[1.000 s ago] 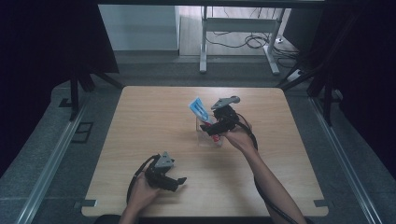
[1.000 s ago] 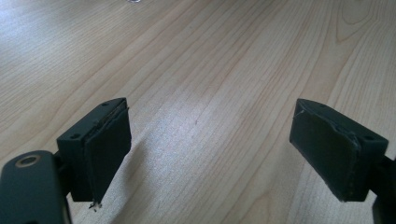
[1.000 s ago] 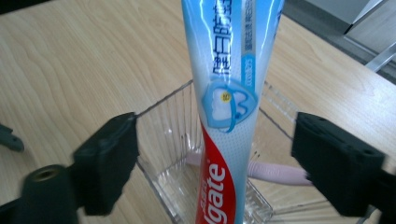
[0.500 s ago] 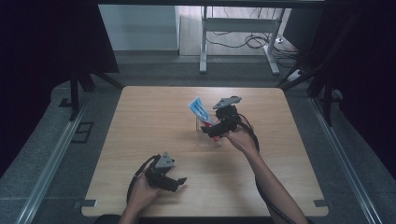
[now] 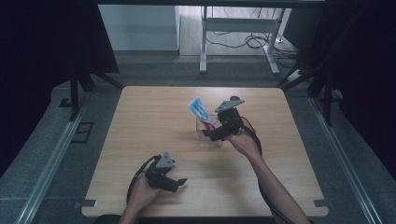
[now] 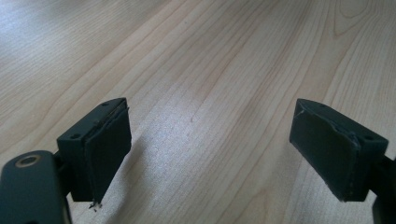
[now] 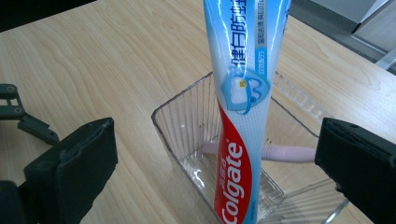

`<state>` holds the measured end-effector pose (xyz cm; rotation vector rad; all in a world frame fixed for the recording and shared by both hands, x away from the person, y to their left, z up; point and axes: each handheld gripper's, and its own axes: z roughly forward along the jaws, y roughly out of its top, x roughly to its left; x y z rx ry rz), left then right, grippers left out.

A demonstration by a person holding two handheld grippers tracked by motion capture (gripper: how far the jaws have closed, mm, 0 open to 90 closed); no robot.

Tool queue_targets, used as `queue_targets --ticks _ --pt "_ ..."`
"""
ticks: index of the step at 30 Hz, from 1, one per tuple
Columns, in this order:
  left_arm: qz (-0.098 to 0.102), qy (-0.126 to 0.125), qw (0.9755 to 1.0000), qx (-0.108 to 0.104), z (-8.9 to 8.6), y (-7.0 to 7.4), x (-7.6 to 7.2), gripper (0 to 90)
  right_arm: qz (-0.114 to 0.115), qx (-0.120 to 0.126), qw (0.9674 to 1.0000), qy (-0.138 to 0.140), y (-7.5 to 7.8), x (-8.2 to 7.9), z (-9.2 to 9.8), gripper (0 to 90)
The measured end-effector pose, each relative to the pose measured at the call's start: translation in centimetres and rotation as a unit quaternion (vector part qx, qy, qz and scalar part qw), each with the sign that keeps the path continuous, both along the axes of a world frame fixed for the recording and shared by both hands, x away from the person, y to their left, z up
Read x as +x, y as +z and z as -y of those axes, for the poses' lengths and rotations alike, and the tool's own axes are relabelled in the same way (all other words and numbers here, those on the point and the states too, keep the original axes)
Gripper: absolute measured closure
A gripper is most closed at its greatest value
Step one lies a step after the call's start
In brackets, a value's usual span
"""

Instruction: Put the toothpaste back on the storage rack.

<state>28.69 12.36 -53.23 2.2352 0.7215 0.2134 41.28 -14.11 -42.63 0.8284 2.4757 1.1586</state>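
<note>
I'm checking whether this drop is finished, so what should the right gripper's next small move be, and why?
Probably back the right gripper straight away from the clear tray. Its jaws have just been opening and now stand wide, pads off the toothpaste tube, which stands in the tray beside a pink toothbrush. A straight retreat seems least likely to knock the tube over.

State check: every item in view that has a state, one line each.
Toothpaste tube: standing in the clear container, leaning, not gripped.
Clear container: upright on the table, holds the tube and a pink toothbrush.
Pink toothbrush: lying low inside the container.
Right gripper: open, jaws just widened, either side of the tube without pressing.
Left gripper: open, nothing between its jaws, low over the table.
</note>
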Motion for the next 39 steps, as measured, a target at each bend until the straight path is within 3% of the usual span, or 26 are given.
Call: queue_targets --ticks 19,27,39 --pt "-0.011 0.001 0.9996 -0.026 -0.4 0.0 0.2 12.8 -0.003 0.003 1.0 0.009 0.4 -2.3 1.6 0.0" --pt "-0.01 0.013 0.998 -0.062 -0.7 0.2 0.2 12.8 -0.005 0.008 0.9999 0.012 0.3 -3.6 2.2 0.0" --pt "-0.002 0.01 0.9983 -0.057 -0.7 0.2 0.2 12.8 -0.01 0.016 0.9998 0.004 -0.4 -5.1 3.2 0.0"
